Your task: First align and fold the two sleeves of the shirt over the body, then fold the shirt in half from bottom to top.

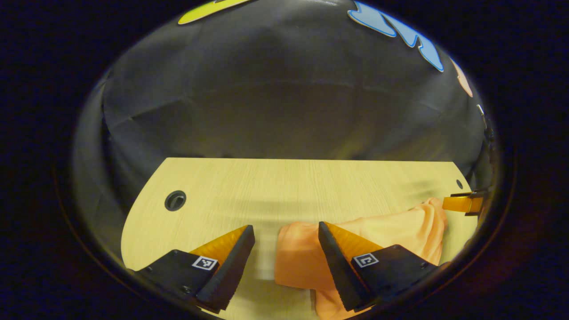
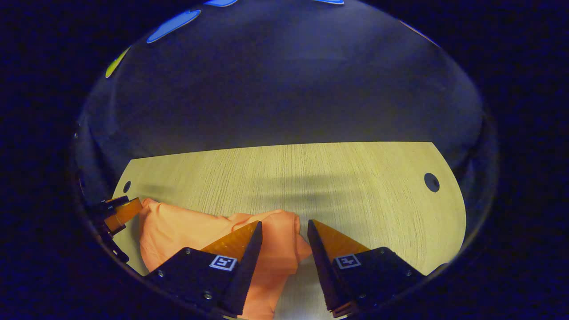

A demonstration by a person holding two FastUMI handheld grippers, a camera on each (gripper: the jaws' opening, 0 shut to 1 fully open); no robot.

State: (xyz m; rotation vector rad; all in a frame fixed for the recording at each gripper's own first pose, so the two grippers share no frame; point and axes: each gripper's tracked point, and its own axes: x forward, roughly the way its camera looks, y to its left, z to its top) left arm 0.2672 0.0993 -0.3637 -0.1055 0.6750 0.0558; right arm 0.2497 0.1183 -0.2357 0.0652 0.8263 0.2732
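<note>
Orange shirt (image 1: pixel 391 231) lies bunched on a pale wood-grain counter (image 1: pixel 284 186), at its near edge. Fabric is soft, matte, salmon-orange, gathered into rounded folds rather than laid flat; no sleeve or collar can be told apart from the body.

Left gripper view: left gripper (image 1: pixel 286 231) hovers low over the counter, jaws spread wide with an open gap between them. The shirt's left end sits in that gap and runs under the right-hand finger; neither finger presses on the cloth as far as can be seen. The shirt stretches away to the right, rising into a hump near the counter's right edge, where the tip of the other gripper shows just beside the cloth. A round cable hole (image 1: pixel 175 200) sits in the counter at far left, well apart from the shirt.

Right gripper view: right gripper (image 2: pixel 284 229) also has its jaws spread. Shirt (image 2: pixel 186 231) lies left of centre, its right end between the fingers and passing under the left-hand one. Counter (image 2: pixel 355 178) is bare wood to the right. Contact between fingers and cloth cannot be told.
</note>
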